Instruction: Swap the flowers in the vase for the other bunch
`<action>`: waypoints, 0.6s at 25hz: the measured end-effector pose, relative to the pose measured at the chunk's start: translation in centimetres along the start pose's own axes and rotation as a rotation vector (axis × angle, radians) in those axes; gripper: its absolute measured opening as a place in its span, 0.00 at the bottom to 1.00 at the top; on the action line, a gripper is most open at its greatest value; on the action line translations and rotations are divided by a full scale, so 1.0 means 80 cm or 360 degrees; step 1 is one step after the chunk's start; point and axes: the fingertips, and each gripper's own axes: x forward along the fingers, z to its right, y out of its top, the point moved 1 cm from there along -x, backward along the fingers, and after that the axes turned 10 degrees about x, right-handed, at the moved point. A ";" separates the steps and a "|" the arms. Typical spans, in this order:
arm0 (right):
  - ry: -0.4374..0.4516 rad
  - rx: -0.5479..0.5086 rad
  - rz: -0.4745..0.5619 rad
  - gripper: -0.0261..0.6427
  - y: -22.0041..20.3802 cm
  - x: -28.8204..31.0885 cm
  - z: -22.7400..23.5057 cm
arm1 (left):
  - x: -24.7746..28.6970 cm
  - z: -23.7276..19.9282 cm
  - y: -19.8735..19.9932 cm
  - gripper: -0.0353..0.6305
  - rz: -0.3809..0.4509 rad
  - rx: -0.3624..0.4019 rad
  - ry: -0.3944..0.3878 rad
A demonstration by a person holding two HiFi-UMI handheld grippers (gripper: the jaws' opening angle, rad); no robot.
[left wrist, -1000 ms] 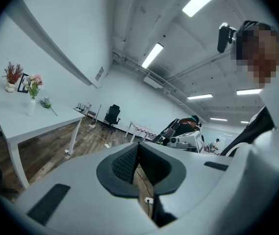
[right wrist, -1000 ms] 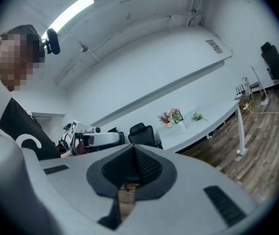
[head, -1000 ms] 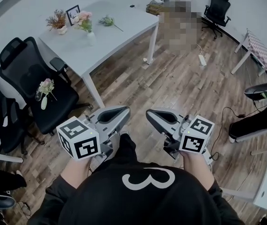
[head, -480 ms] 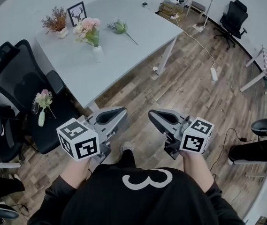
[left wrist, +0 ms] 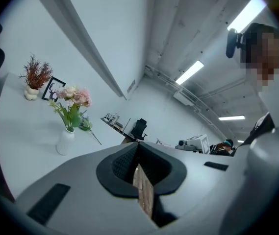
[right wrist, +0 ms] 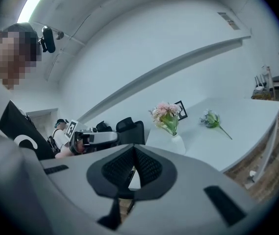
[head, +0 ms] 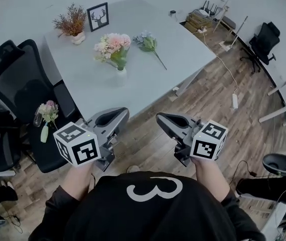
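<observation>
Sitting on white table [head: 77, 82]: vase [head: 120, 77], loose bunch [head: 148, 43] beside; wood floor [head: 208, 102]; L tool [head: 119, 114], R tool [head: 161, 118] closed, empty.

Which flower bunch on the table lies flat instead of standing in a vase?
The pale blue bunch, loose on the table right of the pink bouquet, which stands in the white vase.

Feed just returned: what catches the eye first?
A white vase of pink flowers stands on the pale grey table, a loose bunch of blue flowers lying to its right. Nearer the camera, the left gripper and right gripper are both shut and empty, short of the table.
</observation>
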 end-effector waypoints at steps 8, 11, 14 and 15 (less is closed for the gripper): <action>0.0097 -0.0105 -0.0077 0.05 0.038 0.053 0.005 | -0.008 -0.029 0.027 0.07 0.0112 -0.0088 0.0059; 0.0144 -0.0129 -0.0113 0.05 0.047 0.071 0.017 | -0.004 -0.042 0.030 0.07 0.0105 -0.0063 0.0116; 0.0208 -0.0135 -0.0161 0.05 0.056 0.090 0.033 | 0.004 -0.058 0.035 0.07 0.0083 -0.0010 0.0215; 0.0231 -0.0137 -0.0176 0.05 0.061 0.097 0.039 | 0.008 -0.064 0.037 0.07 0.0074 0.0010 0.0253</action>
